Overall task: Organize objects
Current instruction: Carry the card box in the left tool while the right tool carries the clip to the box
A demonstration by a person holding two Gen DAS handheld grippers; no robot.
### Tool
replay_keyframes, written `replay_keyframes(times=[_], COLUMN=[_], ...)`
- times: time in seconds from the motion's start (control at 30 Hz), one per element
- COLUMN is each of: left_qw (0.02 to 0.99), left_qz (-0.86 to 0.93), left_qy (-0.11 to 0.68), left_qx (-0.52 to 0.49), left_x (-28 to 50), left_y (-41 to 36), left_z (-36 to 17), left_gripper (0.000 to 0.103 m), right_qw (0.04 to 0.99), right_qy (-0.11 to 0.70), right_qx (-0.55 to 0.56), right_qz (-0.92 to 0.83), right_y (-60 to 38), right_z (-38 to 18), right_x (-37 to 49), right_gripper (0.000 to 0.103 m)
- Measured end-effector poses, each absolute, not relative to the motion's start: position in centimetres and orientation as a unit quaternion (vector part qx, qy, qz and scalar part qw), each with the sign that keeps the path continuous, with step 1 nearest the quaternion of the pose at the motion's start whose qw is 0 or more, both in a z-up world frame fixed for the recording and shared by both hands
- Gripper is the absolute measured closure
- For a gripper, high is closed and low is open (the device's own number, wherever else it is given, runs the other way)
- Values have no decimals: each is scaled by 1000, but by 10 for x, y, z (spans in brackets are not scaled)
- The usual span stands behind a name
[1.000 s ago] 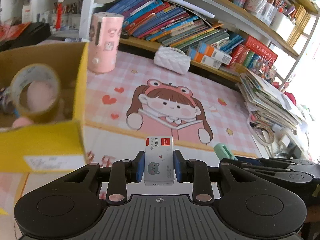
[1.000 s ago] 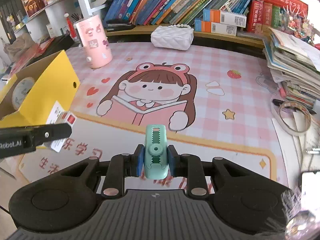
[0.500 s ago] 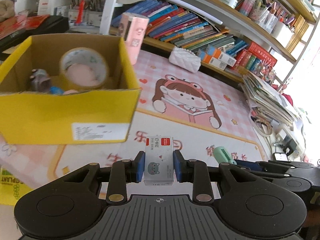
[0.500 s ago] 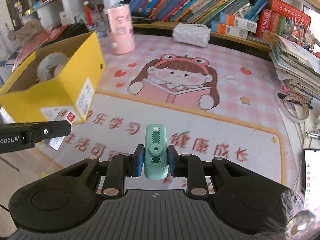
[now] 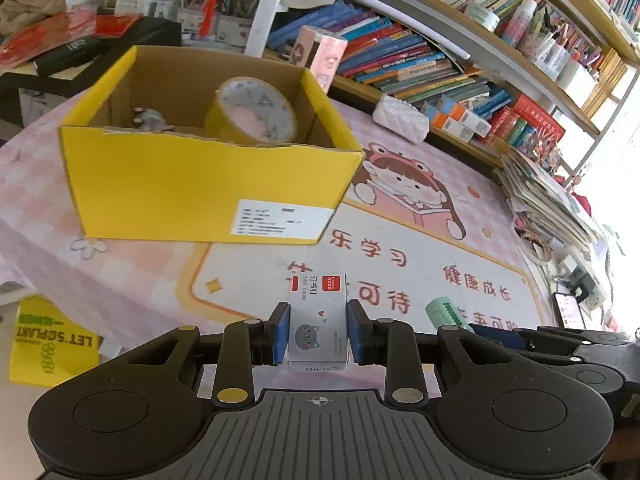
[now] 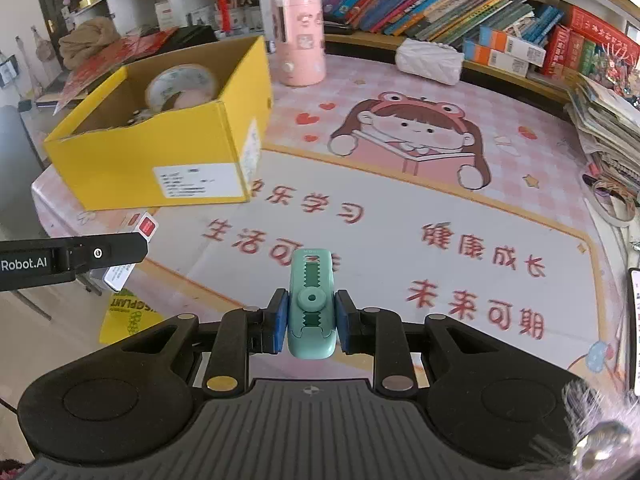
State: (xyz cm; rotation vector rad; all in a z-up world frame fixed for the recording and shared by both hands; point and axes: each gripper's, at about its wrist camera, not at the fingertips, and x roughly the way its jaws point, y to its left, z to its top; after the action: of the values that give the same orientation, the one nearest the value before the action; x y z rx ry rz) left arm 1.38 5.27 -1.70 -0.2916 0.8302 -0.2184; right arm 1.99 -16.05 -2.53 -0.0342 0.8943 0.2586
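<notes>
My left gripper [image 5: 318, 334] is shut on a small white staple box [image 5: 317, 320] with a red label and a cat drawing, held above the pink desk mat. My right gripper [image 6: 311, 318] is shut on a mint green tape dispenser [image 6: 311, 304] with a toothed slider. An open yellow cardboard box [image 5: 200, 188] stands at the left of the mat; it also shows in the right wrist view [image 6: 160, 168]. Inside it lie a roll of packing tape [image 5: 252, 110] and small items. Both grippers are in front of the box, apart from it. The left gripper [image 6: 80, 256] shows at the left of the right wrist view.
A pink cylinder holder [image 6: 300, 40] and a white quilted pouch [image 6: 430, 60] stand behind the box near a bookshelf [image 5: 420, 60]. A pile of papers [image 5: 548, 208] and a tape ring [image 6: 612, 200] lie at the right. A phone [image 5: 568, 312] lies at the right edge.
Both grippers have pulled back and up from the mat, each keeping its object. The yellow box now sits farther ahead and fully in view.
</notes>
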Motion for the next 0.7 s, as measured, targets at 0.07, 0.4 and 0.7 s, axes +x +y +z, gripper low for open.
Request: replay_keyframes(times=[0.07, 0.4, 0.7], left_qw=[900, 906, 916], left_qz=[-106, -91, -87], left_qy=[399, 389, 365], left_qx=[-138, -137, -143], left_x=[9, -9, -15], left_y=[58, 90, 108], left_z=[-16, -12, -2], left_gripper=[75, 75, 75], right_qw=[894, 895, 901], right_qy=[430, 420, 398], right_qx=[-16, -24, -48], right_qz=[127, 148, 166], right_y=[-154, -119, -94], right_z=[-25, -23, -13], right_x=[16, 1, -9], right_gripper=[80, 80, 80])
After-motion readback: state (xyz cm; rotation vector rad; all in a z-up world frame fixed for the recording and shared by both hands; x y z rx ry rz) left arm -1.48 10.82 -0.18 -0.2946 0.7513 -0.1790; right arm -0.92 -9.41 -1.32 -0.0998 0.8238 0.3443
